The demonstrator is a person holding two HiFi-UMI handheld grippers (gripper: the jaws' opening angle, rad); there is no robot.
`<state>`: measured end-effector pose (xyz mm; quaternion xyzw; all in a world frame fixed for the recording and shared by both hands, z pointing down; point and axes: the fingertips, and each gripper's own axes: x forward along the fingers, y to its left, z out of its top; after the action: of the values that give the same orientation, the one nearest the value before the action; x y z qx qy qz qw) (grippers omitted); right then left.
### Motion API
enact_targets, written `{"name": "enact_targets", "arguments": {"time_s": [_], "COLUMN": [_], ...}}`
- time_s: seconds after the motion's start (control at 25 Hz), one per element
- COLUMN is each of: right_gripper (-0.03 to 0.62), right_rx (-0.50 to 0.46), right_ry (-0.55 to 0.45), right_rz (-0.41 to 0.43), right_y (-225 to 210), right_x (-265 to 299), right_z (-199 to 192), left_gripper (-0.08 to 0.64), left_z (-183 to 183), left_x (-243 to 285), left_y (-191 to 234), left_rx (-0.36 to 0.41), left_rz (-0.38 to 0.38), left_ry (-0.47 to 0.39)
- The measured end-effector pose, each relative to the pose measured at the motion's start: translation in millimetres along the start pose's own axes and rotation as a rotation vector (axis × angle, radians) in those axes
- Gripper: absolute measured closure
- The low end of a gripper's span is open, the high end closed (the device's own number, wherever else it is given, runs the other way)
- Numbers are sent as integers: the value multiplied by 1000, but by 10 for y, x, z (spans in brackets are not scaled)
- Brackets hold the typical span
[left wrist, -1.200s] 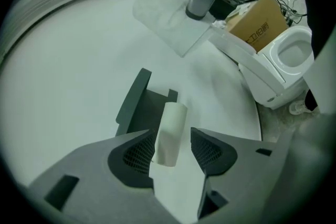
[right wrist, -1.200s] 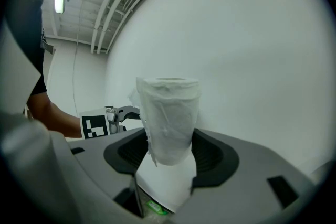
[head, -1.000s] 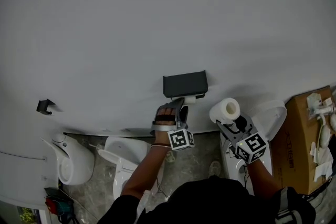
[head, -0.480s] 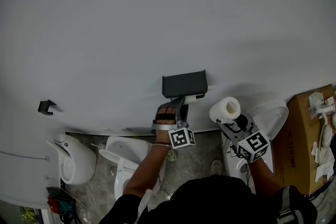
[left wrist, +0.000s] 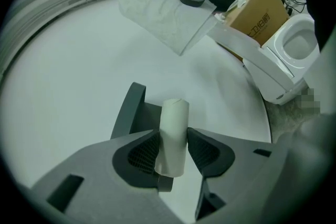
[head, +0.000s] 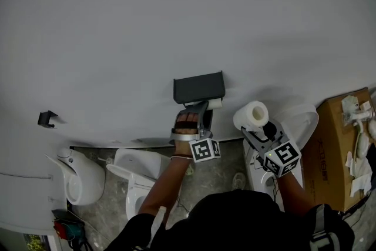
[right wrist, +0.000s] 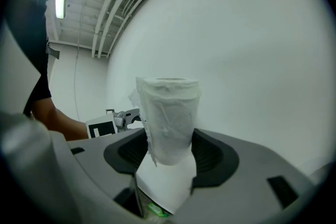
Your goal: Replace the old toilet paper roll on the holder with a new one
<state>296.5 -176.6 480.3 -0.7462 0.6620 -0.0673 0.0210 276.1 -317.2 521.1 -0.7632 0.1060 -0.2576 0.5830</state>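
A dark grey holder (head: 198,87) is fixed to the white wall. On it, under its lid, sits the old roll (head: 215,103), down to a thin pale tube (left wrist: 174,134). My left gripper (head: 198,110) reaches up under the holder (left wrist: 131,113). Its jaws have just been closing, and both pads now press on the tube. My right gripper (head: 254,126) hangs to the right of the holder, shut on a full white new roll (head: 251,115). That roll (right wrist: 169,115) stands upright between its pads, with a loose sheet hanging down.
Below the wall stand a urinal (head: 82,179), a toilet (head: 141,176) and another toilet (head: 296,126) at the right. A cardboard box (head: 335,150) with paper scraps is at far right. A small dark bracket (head: 46,119) sits on the wall at left.
The left gripper's jaws have narrowed onto the old tube under the holder. The head view has shifted a little. The right gripper keeps still with the new roll.
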Motion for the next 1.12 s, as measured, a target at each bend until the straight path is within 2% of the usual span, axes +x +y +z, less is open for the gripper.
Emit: {"name": "enact_targets", "arguments": {"time_s": [0.4,0.72,0.92,1.12], "right_gripper": [339,341,341,341], "right_rx": [0,2,10,3], "right_ry": [-23,-50,-98,-147], "right_rz": [-62,-151,-207,-264], "right_y": [-167,-332,-443,-524], "right_x": [-286,-565,-670,-727], "right_z": [-10,4,63,159], "left_gripper": [390,388,390,391], "left_z": [401,814,1008,1116], "left_x": [139,157,189,70], "left_y": [-59,-71,-35,137], "left_rx": [46,29,-73,-274], "left_rz": [1,24,-2,1], "left_ry": [-77,-175,-225,-296]}}
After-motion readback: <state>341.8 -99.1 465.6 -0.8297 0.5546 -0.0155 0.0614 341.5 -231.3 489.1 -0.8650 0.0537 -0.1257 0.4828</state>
